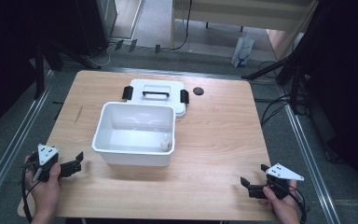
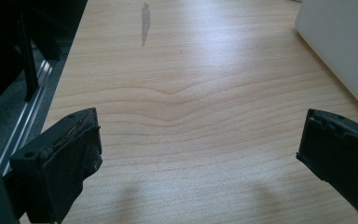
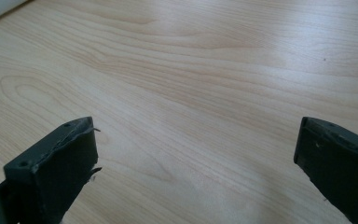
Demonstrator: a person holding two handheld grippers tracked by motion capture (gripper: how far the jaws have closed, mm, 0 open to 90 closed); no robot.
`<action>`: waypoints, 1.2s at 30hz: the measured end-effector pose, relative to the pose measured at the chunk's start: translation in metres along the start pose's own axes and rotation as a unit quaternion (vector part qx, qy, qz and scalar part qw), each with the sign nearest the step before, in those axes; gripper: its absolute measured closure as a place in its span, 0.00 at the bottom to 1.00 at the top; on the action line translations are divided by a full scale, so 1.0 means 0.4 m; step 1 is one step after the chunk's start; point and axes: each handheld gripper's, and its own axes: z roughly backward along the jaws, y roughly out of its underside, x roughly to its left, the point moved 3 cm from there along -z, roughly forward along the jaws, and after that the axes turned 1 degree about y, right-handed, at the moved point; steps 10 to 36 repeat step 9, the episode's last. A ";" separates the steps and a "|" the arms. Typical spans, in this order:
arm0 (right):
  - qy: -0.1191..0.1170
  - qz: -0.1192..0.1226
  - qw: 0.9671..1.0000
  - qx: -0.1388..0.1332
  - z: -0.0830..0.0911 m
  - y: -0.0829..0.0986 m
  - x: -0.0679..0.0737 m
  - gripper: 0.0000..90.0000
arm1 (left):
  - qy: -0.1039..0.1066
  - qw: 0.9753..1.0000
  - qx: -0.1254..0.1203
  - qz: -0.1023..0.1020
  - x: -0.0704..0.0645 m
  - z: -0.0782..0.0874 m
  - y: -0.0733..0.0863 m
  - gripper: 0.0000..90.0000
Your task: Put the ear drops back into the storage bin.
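A white plastic box [image 1: 116, 151] stands open at the middle of the wooden table [image 1: 214, 140], and a small white bottle [image 1: 166, 142] stands upright inside it at its near right corner. Behind the box lies its white lid [image 1: 156, 87], flat, with a black handle and black side clips. My left gripper [image 1: 79, 163] rests open at the table's near left, held by a hand, with nothing between its jaws. At the near right my right gripper [image 1: 255, 175] is open too, with bare wood between its jaws. The box's wall [image 2: 340, 51] shows at the left gripper view's right edge.
A small black round disc [image 1: 198, 91] lies on the table right of the lid. Black stands and cables flank the table on both sides. A white bag [image 1: 242, 51] sits on the floor behind. Bare wood [image 3: 191, 93] stretches ahead of the right gripper.
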 end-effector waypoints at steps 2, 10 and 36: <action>0.003 -0.005 1.000 -0.005 0.003 0.007 -0.002 0.00 | 0.000 1.000 0.001 -0.001 0.000 0.000 0.000 0.00; -0.003 -0.012 1.000 -0.010 0.008 0.015 0.004 0.00 | 0.000 1.000 0.003 0.001 0.000 0.000 0.000 0.00; -0.003 -0.012 1.000 -0.010 0.008 0.015 0.004 0.00 | 0.000 1.000 0.003 0.001 0.000 0.000 0.000 0.00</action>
